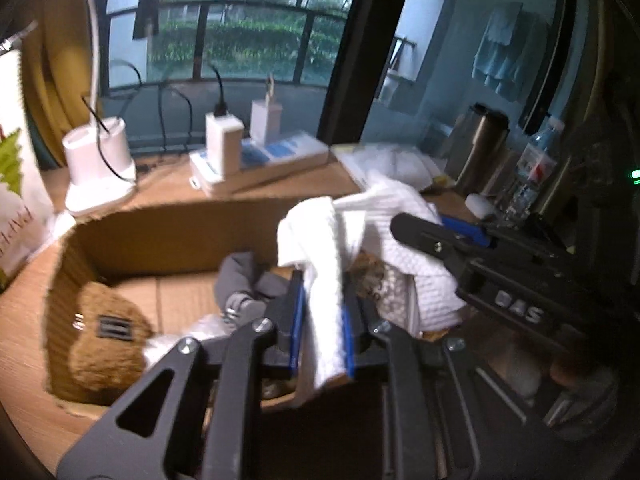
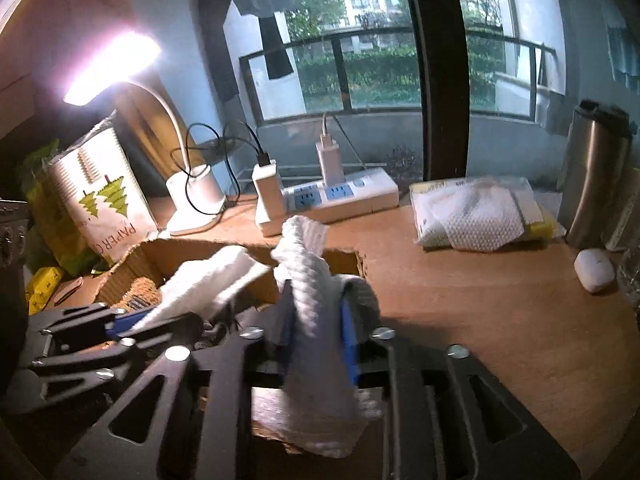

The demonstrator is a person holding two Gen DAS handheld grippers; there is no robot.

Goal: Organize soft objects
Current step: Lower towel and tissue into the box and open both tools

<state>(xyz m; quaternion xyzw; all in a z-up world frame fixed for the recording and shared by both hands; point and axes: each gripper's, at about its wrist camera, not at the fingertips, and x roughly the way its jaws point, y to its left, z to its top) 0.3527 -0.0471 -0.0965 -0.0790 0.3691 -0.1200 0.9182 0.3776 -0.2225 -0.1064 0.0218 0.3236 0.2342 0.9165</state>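
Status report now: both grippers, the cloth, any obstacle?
Left gripper and right gripper both shut on white cloth. Cloth above box. Brown plush inside.

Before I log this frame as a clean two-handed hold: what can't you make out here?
- Left wrist view: brown patterned item, hidden behind white cloth.
- Left wrist view: bottle label, blurred.
- Right wrist view: inside of cardboard box, hidden by left gripper and right gripper.
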